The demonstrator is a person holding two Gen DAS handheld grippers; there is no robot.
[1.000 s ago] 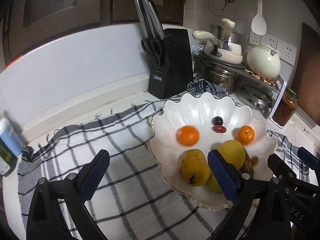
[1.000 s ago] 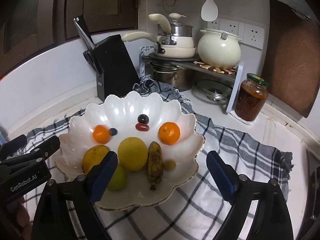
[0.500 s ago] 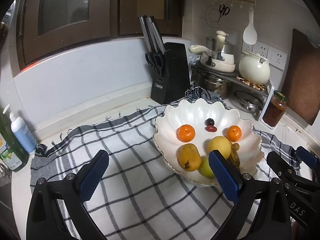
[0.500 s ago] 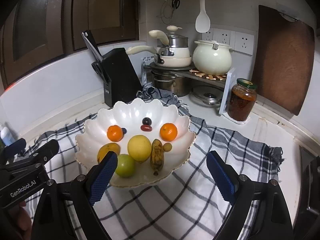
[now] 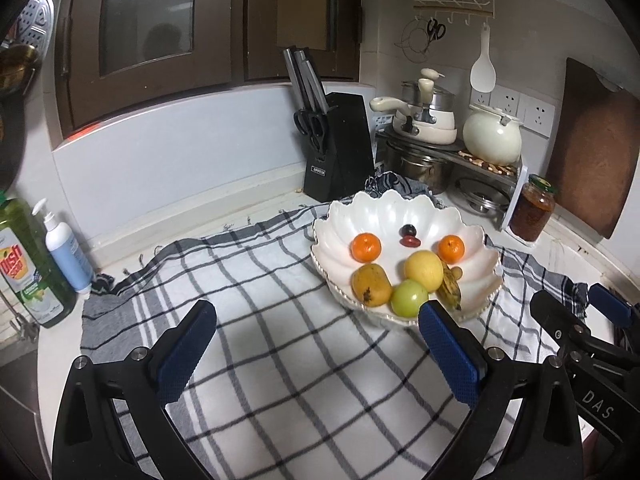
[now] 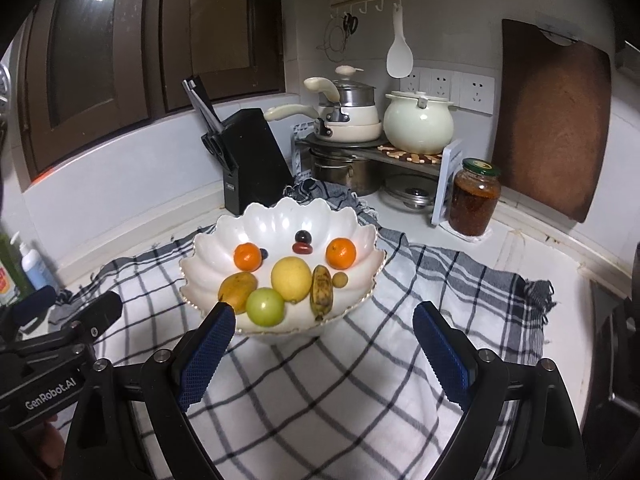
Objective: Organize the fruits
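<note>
A white scalloped bowl stands on a checked cloth. It holds two oranges, a yellow round fruit, a green apple, a mango, a spotted banana, dark plums and a small round fruit. My left gripper is open and empty, in front and left of the bowl. My right gripper is open and empty, just in front of the bowl.
A black knife block stands behind the bowl. Pots and a white kettle sit on a rack at the back right, with a jar beside it. Soap bottles stand at the far left. A wooden board leans on the right wall.
Both grippers have drawn back and up from the bowl, so it looks smaller and farther. The fruits have not moved. Both grippers stay open.
</note>
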